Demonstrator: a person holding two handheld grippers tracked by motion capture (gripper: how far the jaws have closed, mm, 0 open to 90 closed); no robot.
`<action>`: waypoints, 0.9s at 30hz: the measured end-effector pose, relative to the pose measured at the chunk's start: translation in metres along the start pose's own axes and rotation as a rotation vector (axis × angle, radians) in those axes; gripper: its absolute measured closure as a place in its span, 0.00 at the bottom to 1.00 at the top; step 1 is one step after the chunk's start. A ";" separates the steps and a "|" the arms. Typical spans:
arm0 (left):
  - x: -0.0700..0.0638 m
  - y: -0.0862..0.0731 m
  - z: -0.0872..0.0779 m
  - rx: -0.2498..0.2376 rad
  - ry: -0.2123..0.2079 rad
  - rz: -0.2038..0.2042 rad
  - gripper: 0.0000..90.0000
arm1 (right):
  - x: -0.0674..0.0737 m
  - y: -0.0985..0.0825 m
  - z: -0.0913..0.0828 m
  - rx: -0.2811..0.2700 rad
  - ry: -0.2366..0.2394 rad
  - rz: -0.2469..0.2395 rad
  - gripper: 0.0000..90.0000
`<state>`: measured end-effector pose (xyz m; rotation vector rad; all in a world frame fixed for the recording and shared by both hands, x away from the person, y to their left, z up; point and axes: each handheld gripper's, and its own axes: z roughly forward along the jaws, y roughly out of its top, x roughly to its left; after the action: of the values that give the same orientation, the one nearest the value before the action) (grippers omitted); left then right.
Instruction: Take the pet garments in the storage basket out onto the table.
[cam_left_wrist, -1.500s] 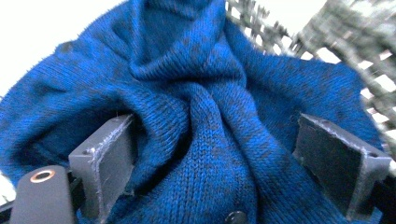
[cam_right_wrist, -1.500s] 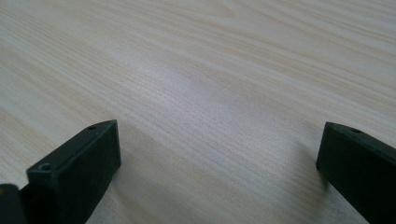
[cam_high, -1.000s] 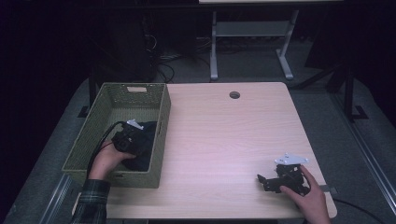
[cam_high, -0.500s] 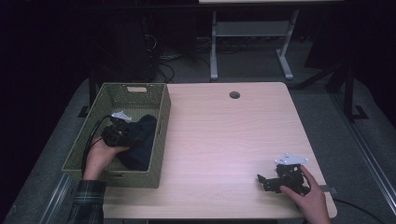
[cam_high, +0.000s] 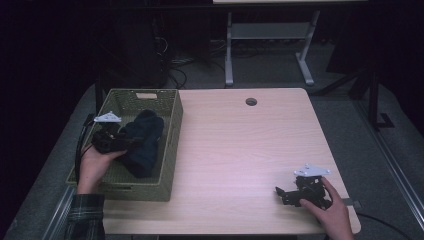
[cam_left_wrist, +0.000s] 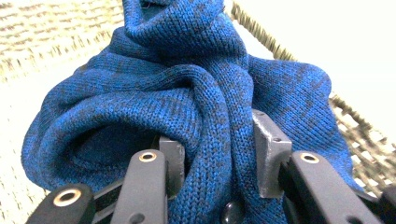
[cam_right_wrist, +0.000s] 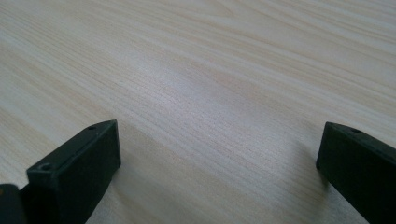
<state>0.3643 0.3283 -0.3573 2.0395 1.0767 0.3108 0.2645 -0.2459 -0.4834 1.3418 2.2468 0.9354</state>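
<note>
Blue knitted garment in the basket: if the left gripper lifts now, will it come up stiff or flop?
Likely floppy: the blue knitted garment is bunched in soft folds. The left gripper has only one fold between its jaws, so the rest would probably hang and trail. It may drag against the woven basket.

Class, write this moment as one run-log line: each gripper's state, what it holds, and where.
left gripper: shut on blue knitted cloth, inside woven basket | right gripper: open, nothing between jaws, resting on wooden table
</note>
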 end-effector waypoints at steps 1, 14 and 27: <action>0.001 0.001 -0.002 -0.007 -0.004 0.000 0.69 | 0.000 0.000 0.000 0.000 0.000 0.000 0.00; -0.005 0.016 -0.024 -0.123 -0.047 0.028 0.70 | 0.000 0.000 0.000 0.000 0.001 0.001 0.00; -0.020 0.046 -0.039 -0.245 -0.103 0.053 0.71 | 0.000 0.000 0.000 0.000 0.001 0.001 0.00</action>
<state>0.3580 0.3182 -0.2947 1.8468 0.8774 0.3435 0.2650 -0.2458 -0.4833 1.3434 2.2473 0.9370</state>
